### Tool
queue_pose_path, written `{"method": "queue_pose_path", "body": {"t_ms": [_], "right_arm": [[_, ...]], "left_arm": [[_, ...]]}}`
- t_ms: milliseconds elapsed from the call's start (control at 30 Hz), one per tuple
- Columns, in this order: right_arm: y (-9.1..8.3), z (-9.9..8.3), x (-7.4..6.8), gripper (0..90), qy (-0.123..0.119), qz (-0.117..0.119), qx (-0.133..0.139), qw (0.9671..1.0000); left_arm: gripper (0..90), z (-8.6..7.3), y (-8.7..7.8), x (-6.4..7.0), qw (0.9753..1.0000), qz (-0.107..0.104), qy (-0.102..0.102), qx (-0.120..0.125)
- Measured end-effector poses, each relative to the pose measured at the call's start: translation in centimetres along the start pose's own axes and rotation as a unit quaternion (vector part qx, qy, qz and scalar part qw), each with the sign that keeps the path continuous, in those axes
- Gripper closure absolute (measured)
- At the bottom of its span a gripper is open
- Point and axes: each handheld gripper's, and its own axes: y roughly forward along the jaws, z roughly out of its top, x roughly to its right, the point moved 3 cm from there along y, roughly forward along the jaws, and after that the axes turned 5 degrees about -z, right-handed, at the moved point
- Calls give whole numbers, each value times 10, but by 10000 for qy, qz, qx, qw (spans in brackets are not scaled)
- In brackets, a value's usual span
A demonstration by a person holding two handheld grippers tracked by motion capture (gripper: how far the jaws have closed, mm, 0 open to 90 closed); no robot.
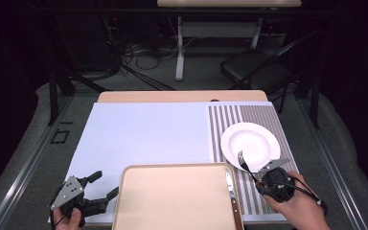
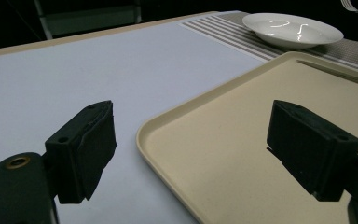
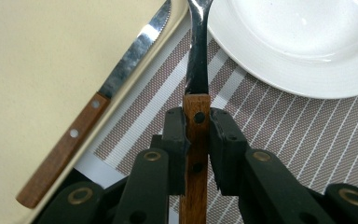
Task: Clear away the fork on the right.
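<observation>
My right gripper [image 3: 196, 122] is shut on the wooden handle of a fork [image 3: 196, 65]. In the high view the fork [image 1: 245, 165] points up and left from the right gripper [image 1: 263, 179], its tines over the near rim of a white plate [image 1: 250, 143]. The plate [image 3: 307, 42] lies on a striped placemat [image 3: 307, 135]. A wood-handled knife [image 3: 98, 100] rests along the right rim of a beige tray [image 1: 172, 201]. My left gripper [image 1: 103, 184] stands open at the tray's left edge, nothing between its jaws. In the left gripper view it [image 2: 191, 144] straddles the tray's [image 2: 242, 140] near corner.
A pale blue mat [image 1: 143, 134] covers the table's left and middle. The striped placemat [image 1: 273, 120] covers the right side. Beyond the table stand a black chair [image 1: 256, 67] and a white desk frame [image 1: 179, 43] with cables on the floor.
</observation>
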Motion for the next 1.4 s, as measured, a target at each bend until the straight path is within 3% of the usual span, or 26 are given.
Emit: {"method": "queue_pose_path", "body": {"t_ms": [167,433,633,800,900,967,1133,1400], "right_arm": [[-3,3,-7,776,322,224,200,9990],[-4,0,-15,776,483,214,188,9984],[-6,1,-24,776,586,418,300,9970],[-3,2,-34,776,547,595,276,9964],[-3,4,-42,776,453,559,239,9971],[-5,6,-49,776,469,844,302,9949],[2,15,-73,776,322,1041,300,9936],[10,23,-89,775,261,1259,232,9914]], "left_arm": [[157,0,0,0,10000,11,-9,4],[157,0,0,0,10000,9,-6,-4],[157,0,0,0,10000,-9,5,1],[157,0,0,0,10000,-5,20,-12],[157,0,0,0,10000,3,16,-1],[157,0,0,0,10000,3,13,-2],[157,0,-1,0,10000,-14,16,4],[157,0,-1,0,10000,-23,26,2]]}}
